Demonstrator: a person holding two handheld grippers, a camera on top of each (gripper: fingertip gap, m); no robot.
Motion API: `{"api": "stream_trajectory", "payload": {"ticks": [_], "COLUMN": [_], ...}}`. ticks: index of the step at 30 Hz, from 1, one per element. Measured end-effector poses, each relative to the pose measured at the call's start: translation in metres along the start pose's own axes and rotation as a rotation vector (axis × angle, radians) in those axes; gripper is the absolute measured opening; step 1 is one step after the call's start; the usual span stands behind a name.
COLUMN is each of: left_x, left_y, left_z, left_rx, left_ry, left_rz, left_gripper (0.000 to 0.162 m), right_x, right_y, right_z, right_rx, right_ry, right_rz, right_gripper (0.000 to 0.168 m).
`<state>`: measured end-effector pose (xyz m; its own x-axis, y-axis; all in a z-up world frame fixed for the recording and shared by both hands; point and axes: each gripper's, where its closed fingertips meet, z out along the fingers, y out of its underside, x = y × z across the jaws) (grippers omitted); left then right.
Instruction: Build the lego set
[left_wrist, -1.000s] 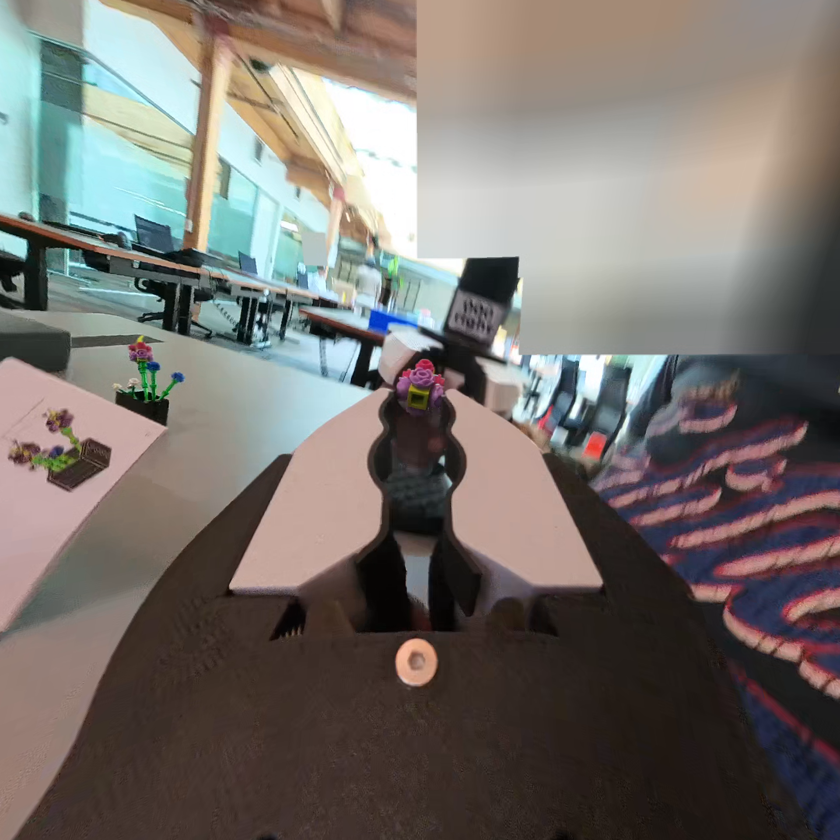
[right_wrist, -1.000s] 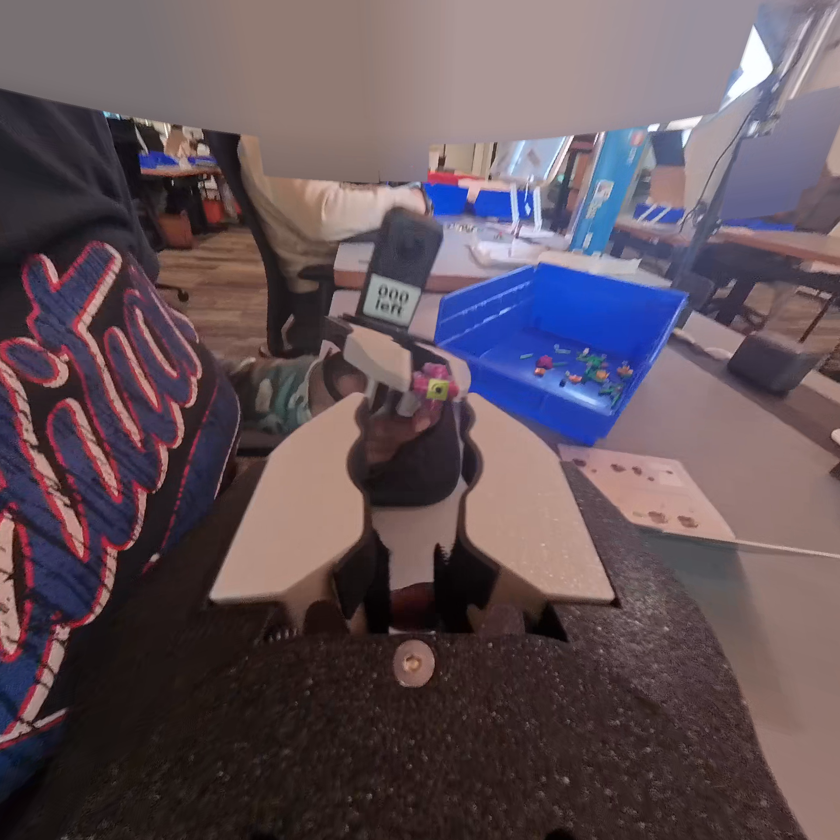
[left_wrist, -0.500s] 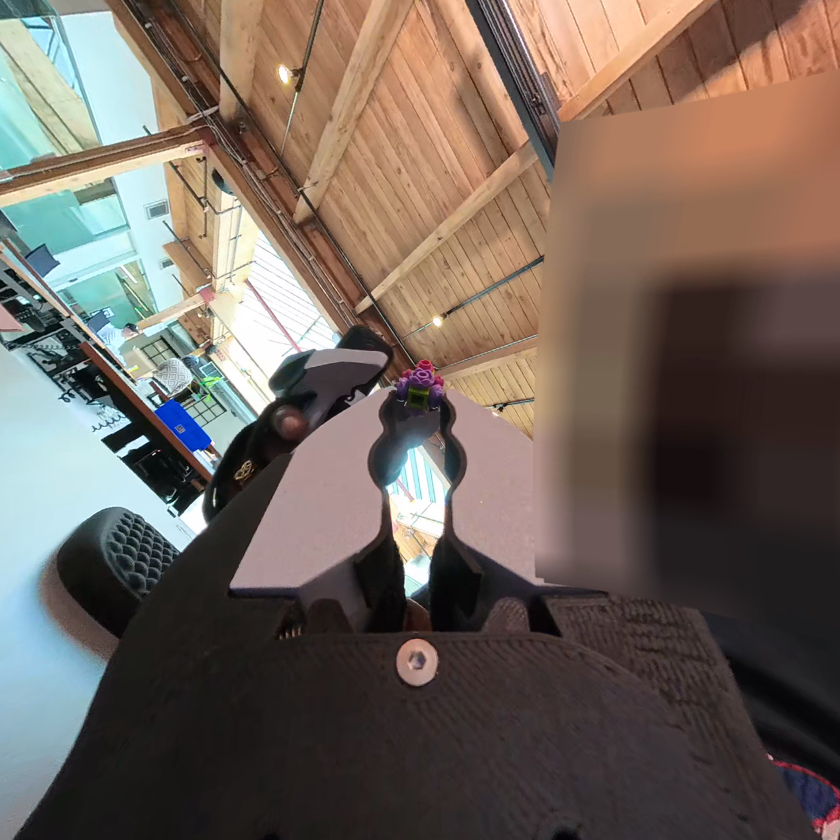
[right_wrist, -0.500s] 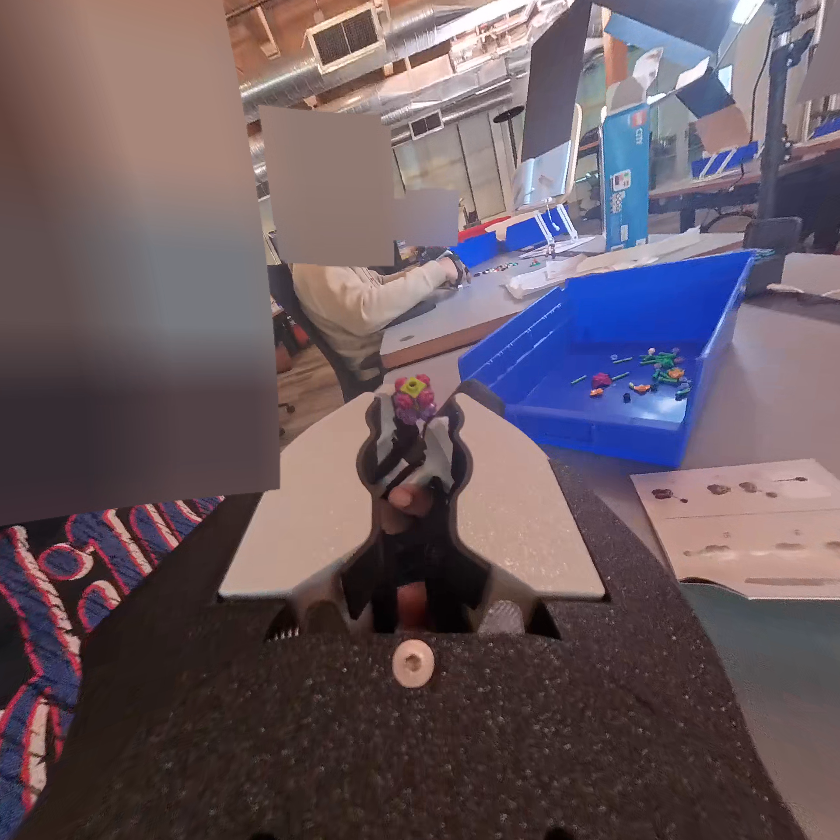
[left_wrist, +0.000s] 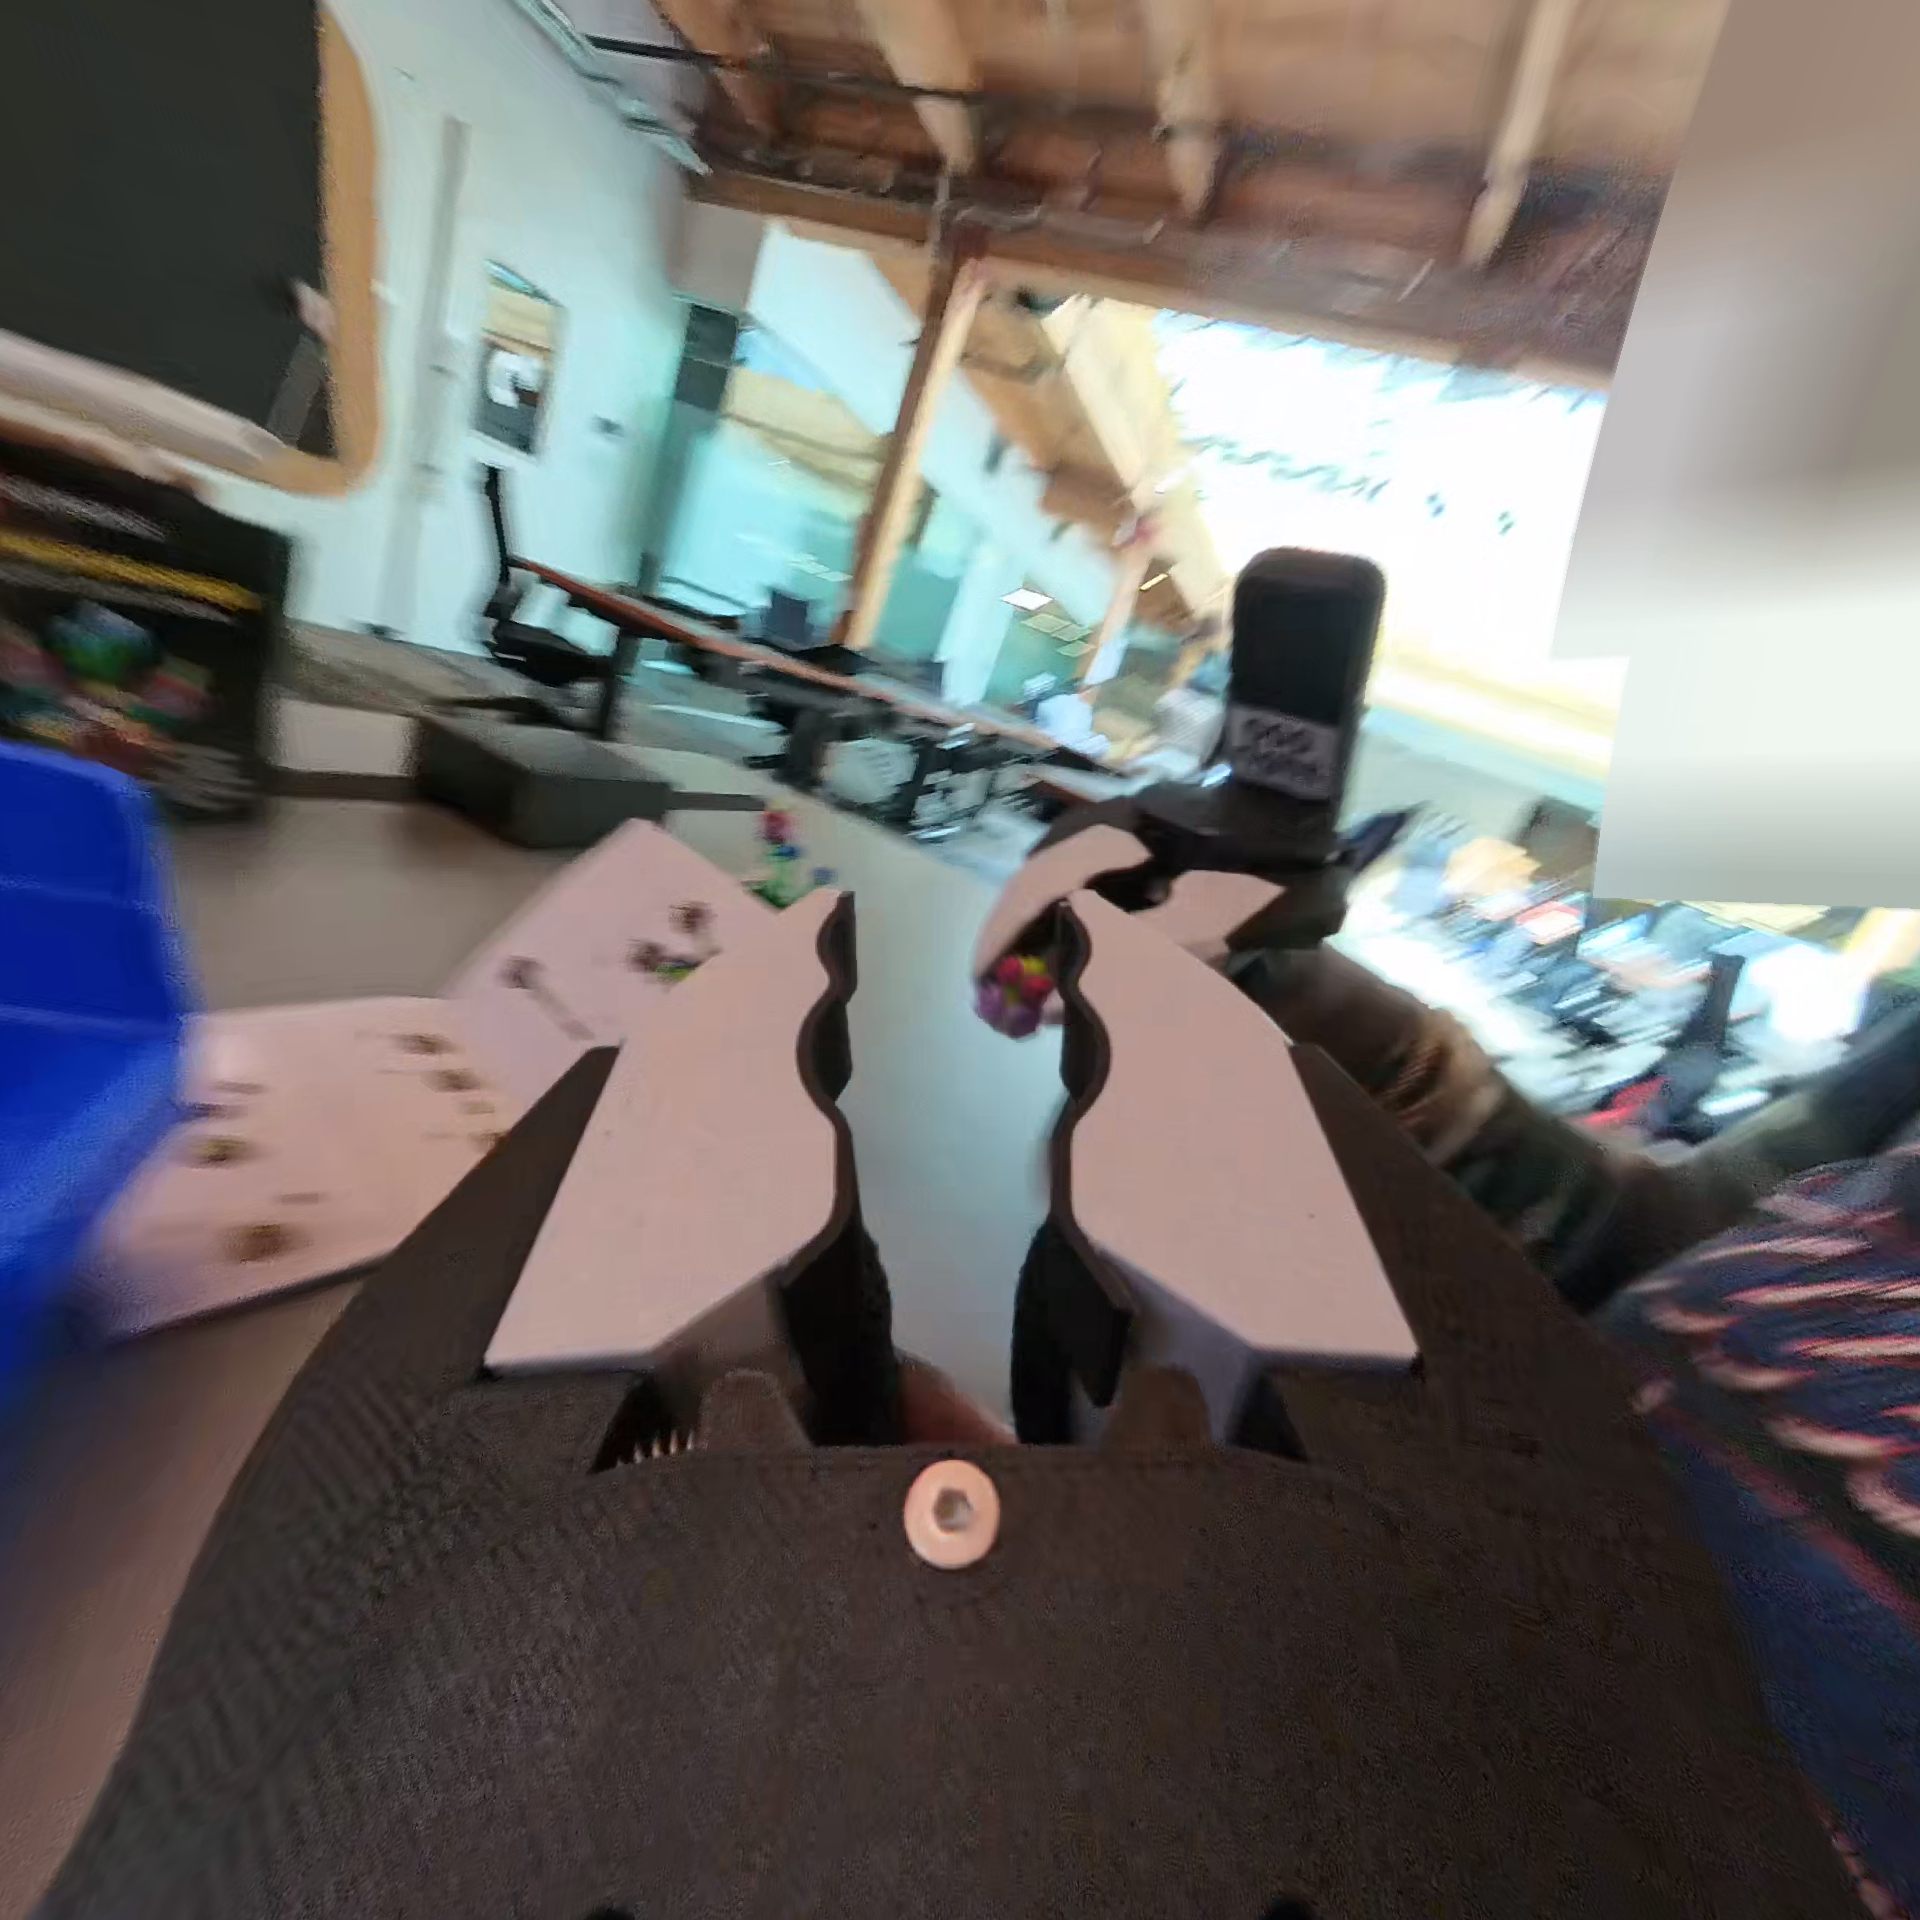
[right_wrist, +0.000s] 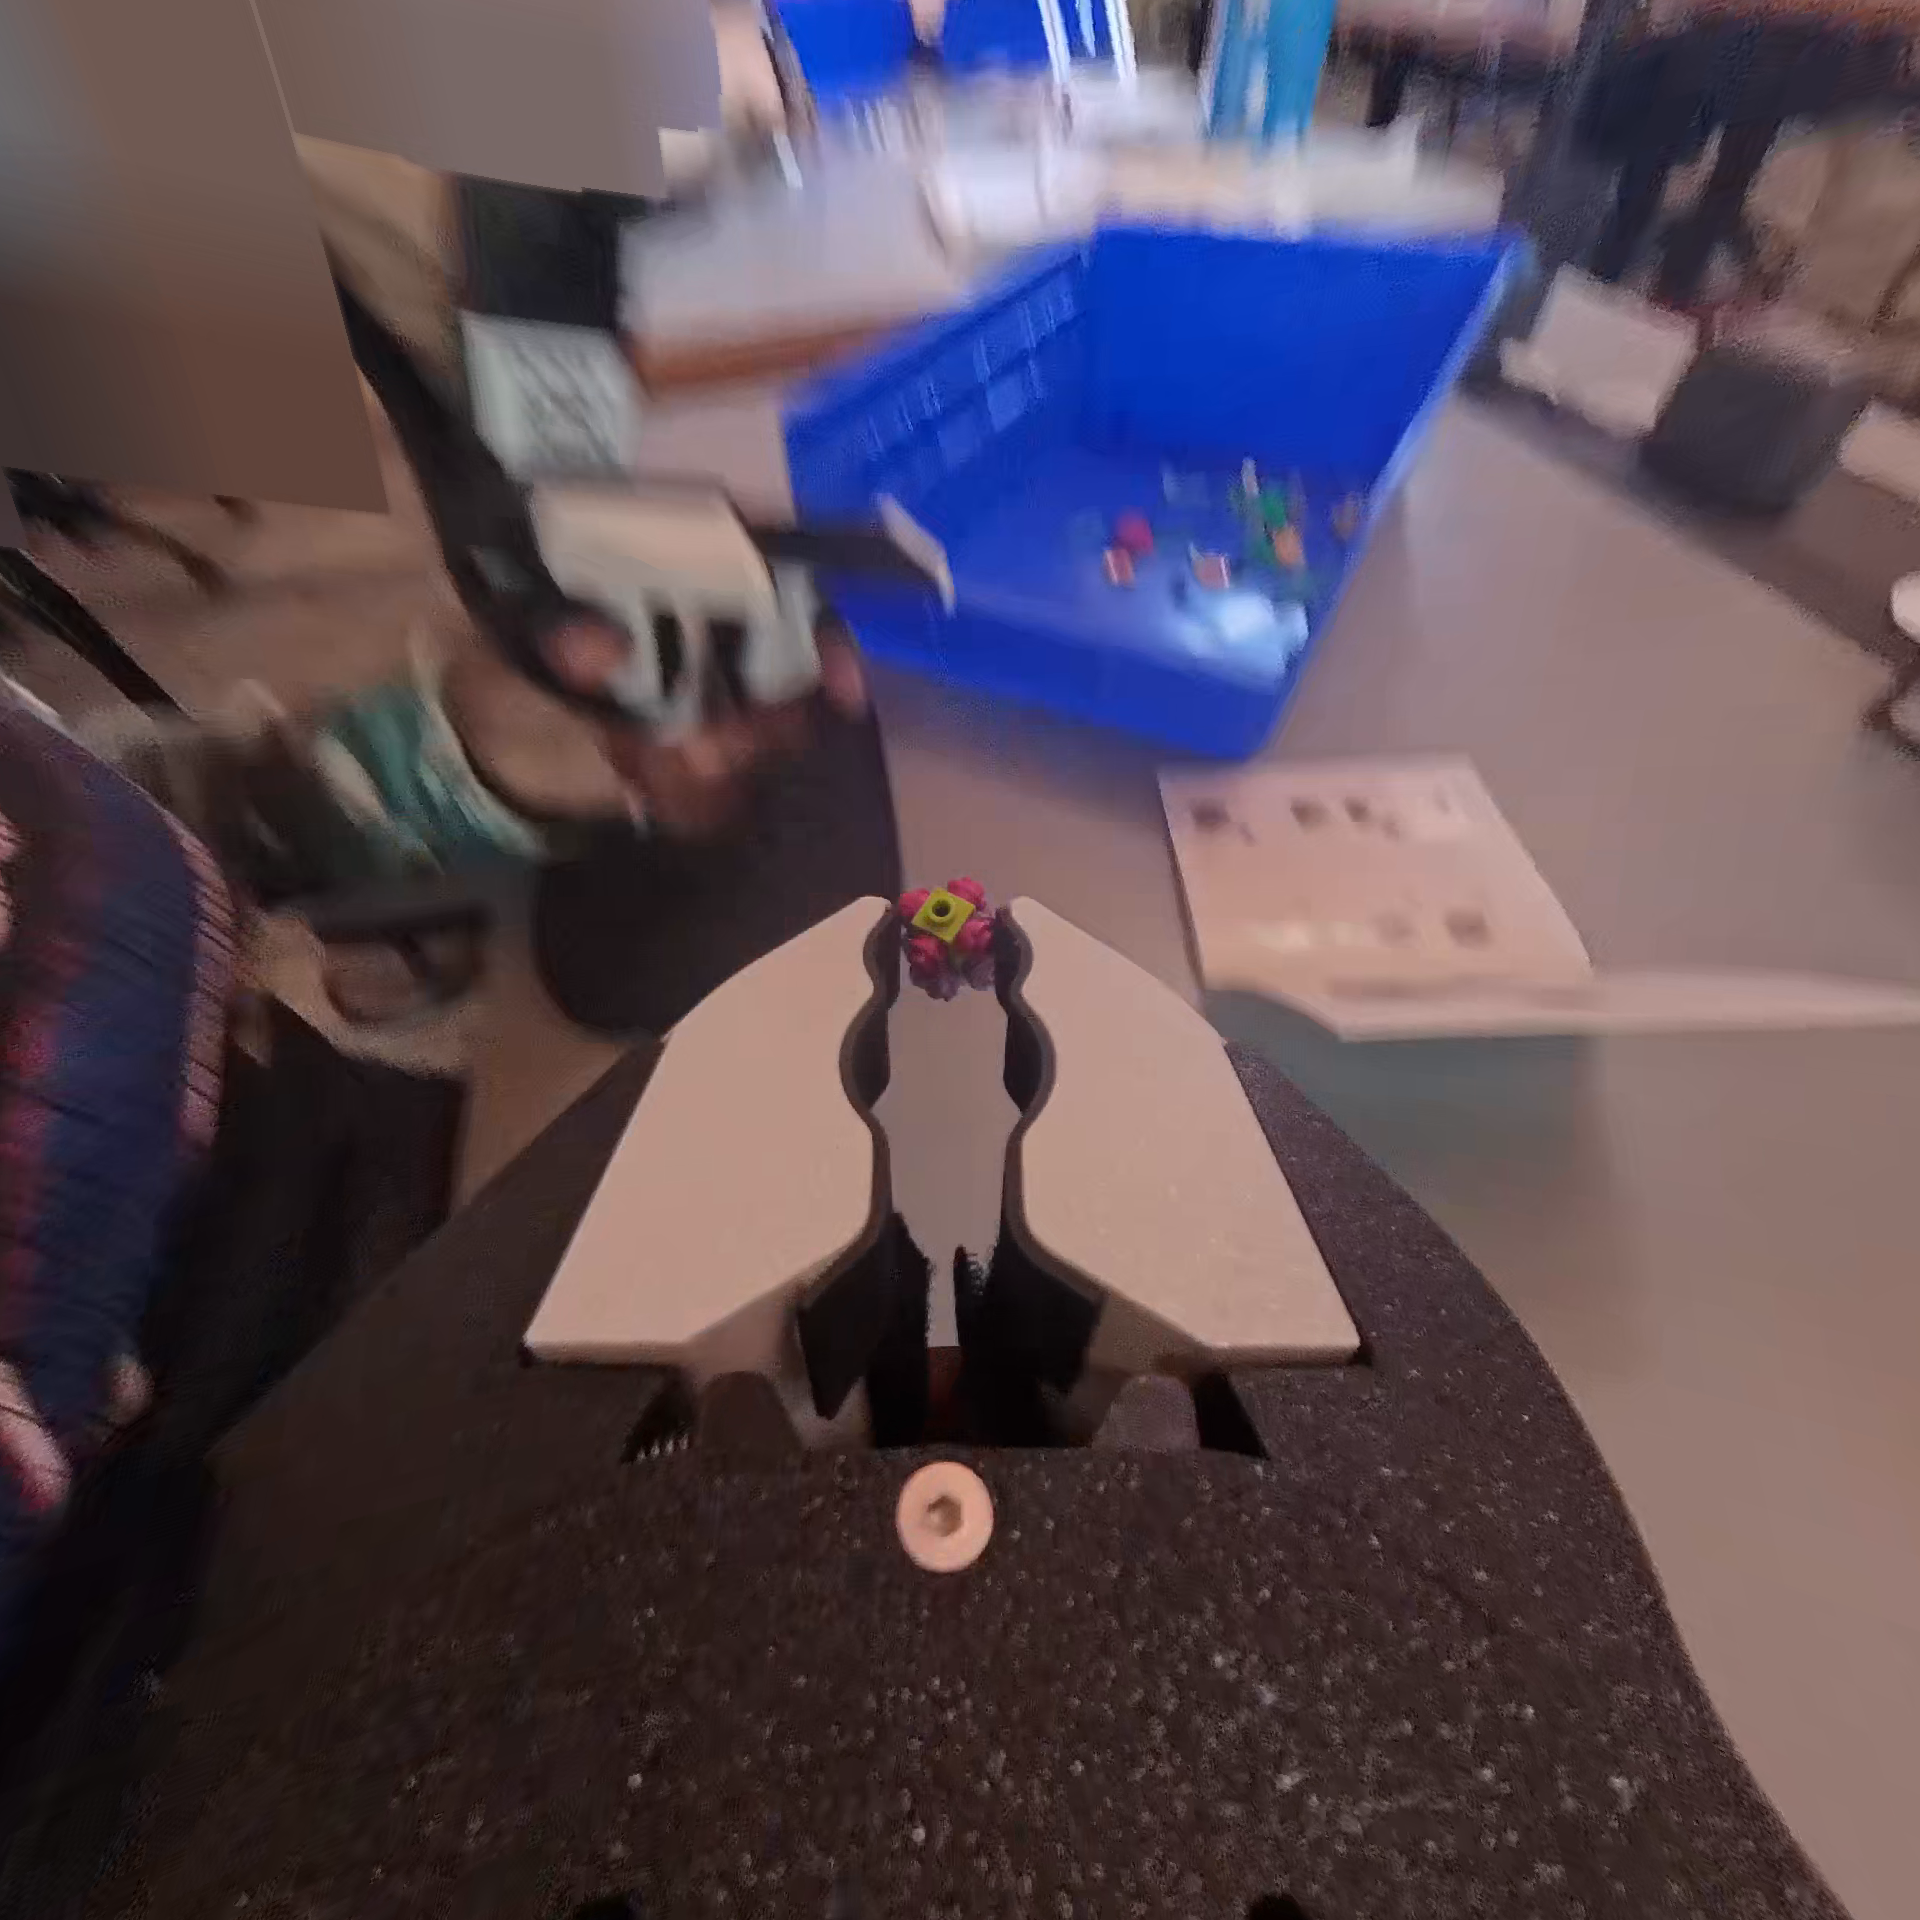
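Note:
My right gripper (right_wrist: 945, 914) is shut on a small lego flower head (right_wrist: 943, 938), pink and purple with a lime-yellow centre, held at the fingertips above the grey table. My left gripper (left_wrist: 951, 914) is open and empty, its jaws wide apart. The left wrist view shows the right gripper (left_wrist: 1029, 951) just beyond my left fingertips, with the flower head (left_wrist: 1013, 992) in it. A small lego flower pot (left_wrist: 779, 862) stands farther back on the table. The left gripper (right_wrist: 790, 582) appears blurred in the right wrist view, off to the left of the bin.
A blue bin (right_wrist: 935, 364) with several loose lego pieces (right_wrist: 1226, 540) stands on the table behind the right gripper, and shows at the left edge of the left wrist view (left_wrist: 73, 1039). An open instruction booklet (right_wrist: 1371, 904) lies beside it (left_wrist: 416, 1091). A person's patterned sleeve (left_wrist: 1766, 1351) is close by.
The flower head was in my left gripper's tips; now the left gripper has opened and pulled away, and the right gripper holds the flower head. Both views have swung down toward the table.

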<state>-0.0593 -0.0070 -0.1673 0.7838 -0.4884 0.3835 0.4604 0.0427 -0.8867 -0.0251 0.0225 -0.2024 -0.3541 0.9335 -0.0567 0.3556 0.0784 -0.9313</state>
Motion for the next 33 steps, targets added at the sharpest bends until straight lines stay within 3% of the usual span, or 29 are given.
{"api": "stream_trajectory", "payload": {"ticks": [2,6,10,14,16,19,25,33], "left_x": [-0.014,-0.037,-0.088,-0.169,-0.198,-0.240,-0.270,-0.285], "left_y": [-0.009,-0.046,-0.077,-0.088,-0.077,-0.061,-0.027,-0.011], "left_z": [-0.013,-0.042,-0.080,-0.110,-0.117,-0.125,-0.124,-0.130], "left_rx": [-0.070,-0.246,-0.661,-1.131,-1.292,-1.474,-1.610,-1.638], "left_ry": [-0.126,-0.277,-0.369,-0.253,-0.118,-0.036,0.077,0.105], "left_rz": [0.196,0.412,0.613,0.841,0.822,0.799,0.736,0.678], "left_gripper": [0.037,0.037,0.033,0.031,0.025,0.021,0.017,0.013], "right_x": [0.010,0.011,0.010,0.012,0.012,0.012,0.010,0.010], "right_y": [0.031,0.062,0.083,0.087,0.089,0.089,0.091,0.078], "right_z": [0.007,0.024,0.036,0.039,0.040,0.040,0.040,0.035], "right_rx": [-0.151,-0.258,-0.327,-0.357,-0.362,-0.363,-0.380,-0.287], "right_ry": [0.041,0.048,0.043,0.050,0.042,0.044,0.020,-0.014], "right_rz": [-0.014,0.035,0.077,0.086,0.097,0.103,0.131,0.184], "right_gripper": [0.017,0.017,0.017,0.017,0.017,0.017,0.022,0.032]}}
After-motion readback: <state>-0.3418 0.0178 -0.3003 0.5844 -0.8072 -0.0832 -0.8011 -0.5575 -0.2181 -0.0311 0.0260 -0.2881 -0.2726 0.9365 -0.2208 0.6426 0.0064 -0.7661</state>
